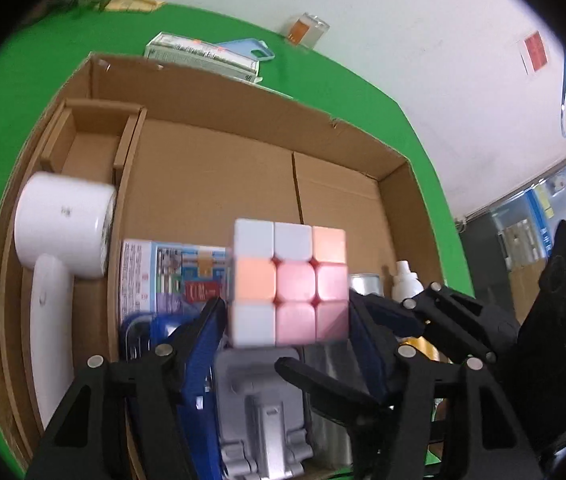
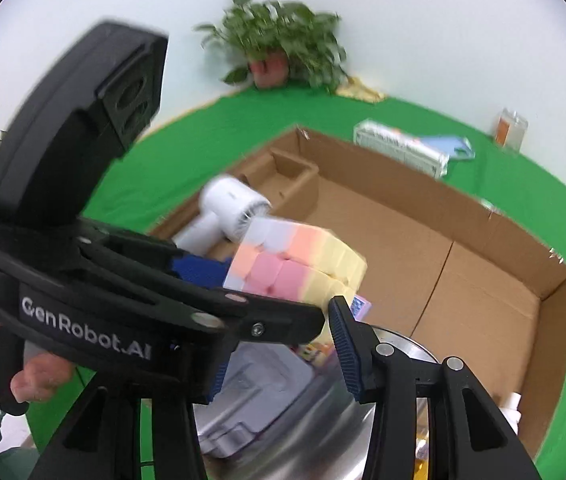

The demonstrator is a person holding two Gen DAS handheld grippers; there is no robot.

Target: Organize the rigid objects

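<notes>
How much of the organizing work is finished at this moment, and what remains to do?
Done: the white hair dryer, a printed box and a grey stand already lie in the cardboard box. In hand: the left hand-held gripper holds the pastel cube above the box. Left: a packaged item and a blue case lie on the green cloth outside. The right hand-held gripper is open.

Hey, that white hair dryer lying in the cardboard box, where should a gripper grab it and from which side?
Probably the hair dryer's slim handle, taken from above. It lies flat along the cardboard box's left wall, narrower than the round barrel, so the fingers would span it crosswise.
</notes>
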